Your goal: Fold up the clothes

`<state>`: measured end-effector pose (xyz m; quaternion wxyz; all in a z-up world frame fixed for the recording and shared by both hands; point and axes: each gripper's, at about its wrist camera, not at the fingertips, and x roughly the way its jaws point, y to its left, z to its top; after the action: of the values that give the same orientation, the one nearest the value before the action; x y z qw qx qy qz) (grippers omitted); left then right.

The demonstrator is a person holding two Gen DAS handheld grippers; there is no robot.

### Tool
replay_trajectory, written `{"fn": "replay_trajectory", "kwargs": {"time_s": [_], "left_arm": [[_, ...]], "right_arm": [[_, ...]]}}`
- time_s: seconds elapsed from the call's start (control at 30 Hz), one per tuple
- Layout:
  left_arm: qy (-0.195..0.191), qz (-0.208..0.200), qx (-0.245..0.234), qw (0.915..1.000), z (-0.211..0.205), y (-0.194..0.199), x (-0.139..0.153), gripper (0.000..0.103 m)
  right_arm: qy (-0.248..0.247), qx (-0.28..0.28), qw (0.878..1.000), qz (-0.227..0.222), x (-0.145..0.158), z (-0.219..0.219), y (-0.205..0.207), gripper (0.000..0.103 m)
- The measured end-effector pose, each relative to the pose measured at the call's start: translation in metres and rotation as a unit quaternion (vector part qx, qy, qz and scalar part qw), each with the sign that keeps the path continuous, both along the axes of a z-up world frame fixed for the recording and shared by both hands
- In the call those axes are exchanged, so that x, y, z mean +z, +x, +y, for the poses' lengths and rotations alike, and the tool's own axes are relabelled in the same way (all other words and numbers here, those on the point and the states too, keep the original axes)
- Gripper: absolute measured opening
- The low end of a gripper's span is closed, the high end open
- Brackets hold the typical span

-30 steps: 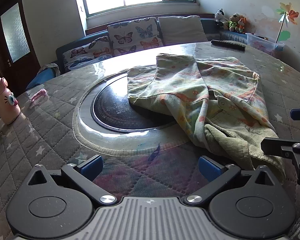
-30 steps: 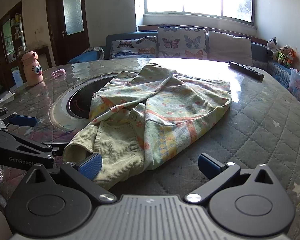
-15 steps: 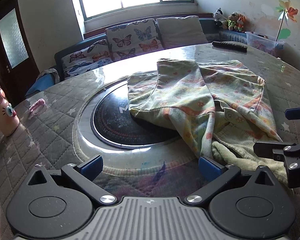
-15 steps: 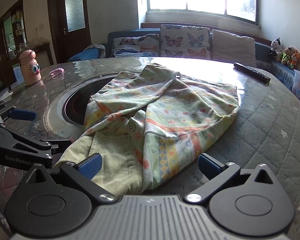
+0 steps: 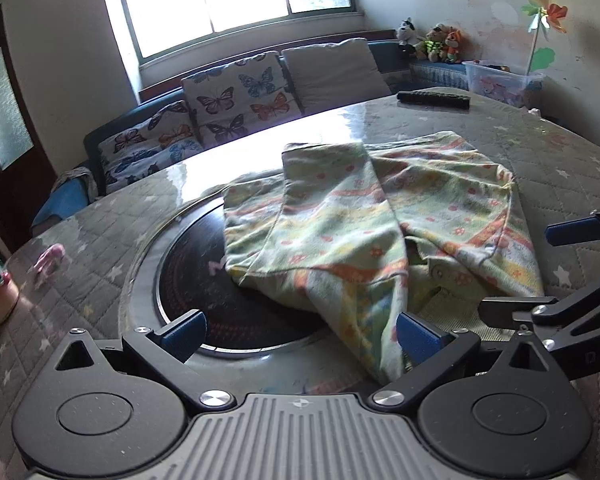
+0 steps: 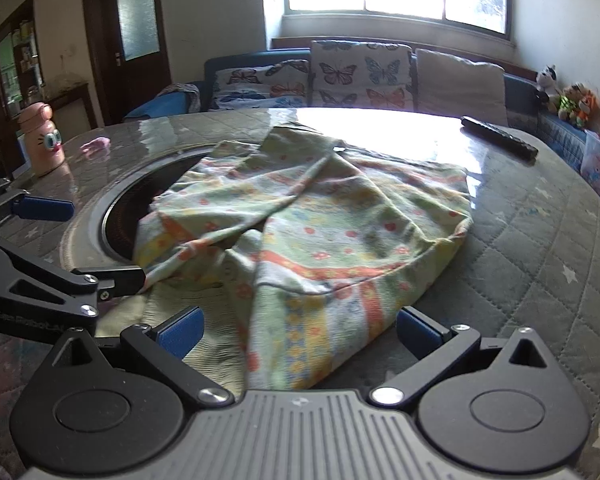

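Note:
A crumpled green floral garment (image 5: 364, 232) with a plain corduroy part lies on the round quilted table, partly over the dark round inset. It also shows in the right wrist view (image 6: 320, 232). My left gripper (image 5: 300, 334) is open, its right pad against the garment's near edge. My right gripper (image 6: 300, 330) is open, with the garment's near hem between its pads. The right gripper shows at the right edge of the left wrist view (image 5: 540, 272). The left gripper shows at the left of the right wrist view (image 6: 80, 248).
A dark round inset (image 5: 204, 288) sits in the table's middle. A black remote (image 5: 434, 99) lies at the far edge. A pink bottle (image 6: 42, 140) and a small pink object (image 6: 96, 146) stand at the left. A sofa with butterfly cushions (image 5: 240, 96) is behind.
Both grippers have moved forward and closer to the garment. Its near edge now lies between the right gripper's pads and touches the left gripper's right pad.

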<state>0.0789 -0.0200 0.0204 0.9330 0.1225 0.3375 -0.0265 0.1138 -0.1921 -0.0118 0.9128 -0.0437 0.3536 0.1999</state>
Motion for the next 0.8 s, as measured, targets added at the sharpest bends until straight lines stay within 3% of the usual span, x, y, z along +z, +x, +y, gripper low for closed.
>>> {"fn": "replay_trajectory", "kwargs": {"time_s": [0.13, 0.33, 0.6, 0.8], "left_arm": [[0.007, -0.005, -0.025, 0.9997, -0.010, 0.012, 0.004, 0.097], [0.004, -0.002, -0.064, 0.9980, -0.024, 0.035, 0.004, 0.082], [-0.005, 0.029, -0.095, 0.9951, -0.039, 0.072, -0.008, 0.054], [-0.010, 0.045, -0.115, 0.9923, -0.047, 0.098, -0.011, 0.053]], "right_arm": [[0.007, -0.006, 1.000, 0.002, 0.000, -0.006, 0.007, 0.103], [0.017, -0.019, 1.000, -0.004, 0.006, -0.015, 0.016, 0.103], [0.017, -0.054, 0.998, -0.005, 0.008, -0.031, 0.036, 0.101], [0.020, -0.076, 0.997, -0.001, 0.005, -0.042, 0.052, 0.097]]}}
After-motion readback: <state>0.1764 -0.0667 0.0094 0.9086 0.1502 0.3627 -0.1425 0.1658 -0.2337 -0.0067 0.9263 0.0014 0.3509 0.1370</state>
